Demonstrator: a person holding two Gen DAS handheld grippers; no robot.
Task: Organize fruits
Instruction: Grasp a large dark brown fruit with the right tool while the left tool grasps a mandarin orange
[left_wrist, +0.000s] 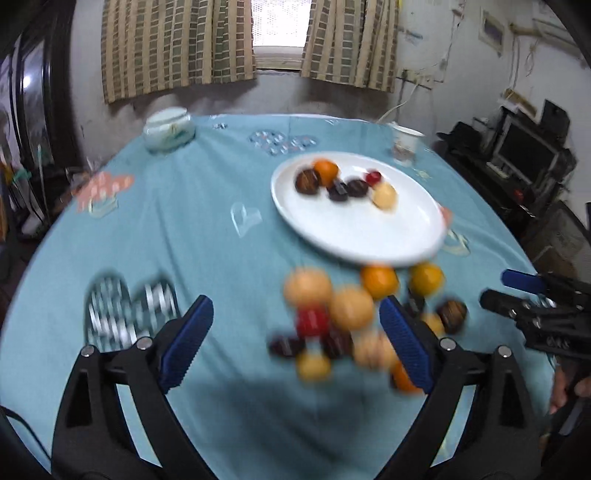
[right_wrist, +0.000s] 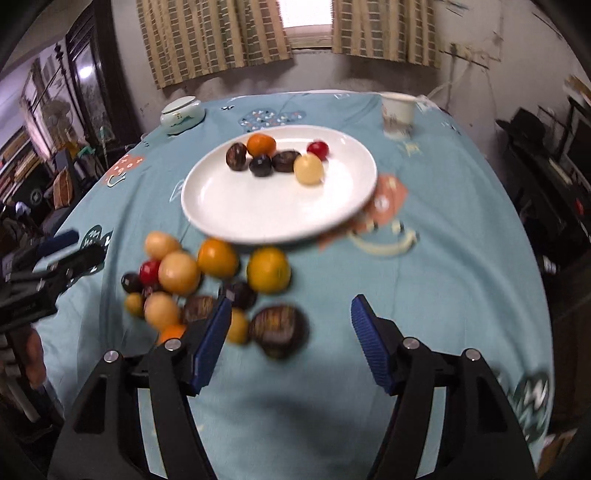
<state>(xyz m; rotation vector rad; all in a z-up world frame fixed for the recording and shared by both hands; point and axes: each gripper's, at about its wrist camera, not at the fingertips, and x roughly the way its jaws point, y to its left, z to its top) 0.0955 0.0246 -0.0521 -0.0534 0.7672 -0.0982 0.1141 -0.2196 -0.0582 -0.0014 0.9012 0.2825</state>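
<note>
— How are the tongs?
— Left gripper (left_wrist: 295, 332) and right gripper (right_wrist: 290, 332) are both spread, holding nothing.
— And the fruits?
— Loose fruits (right_wrist: 207, 280) lie just ahead of both; the plate (right_wrist: 258, 218) is beyond them.

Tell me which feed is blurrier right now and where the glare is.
Left wrist view: heavy motion smear over the loose pile of small fruits and round white plate. Right wrist view: sharper on the plate, pile mildly smeared. Both: bright window blown out, straight edges bowed by fisheye.
</note>
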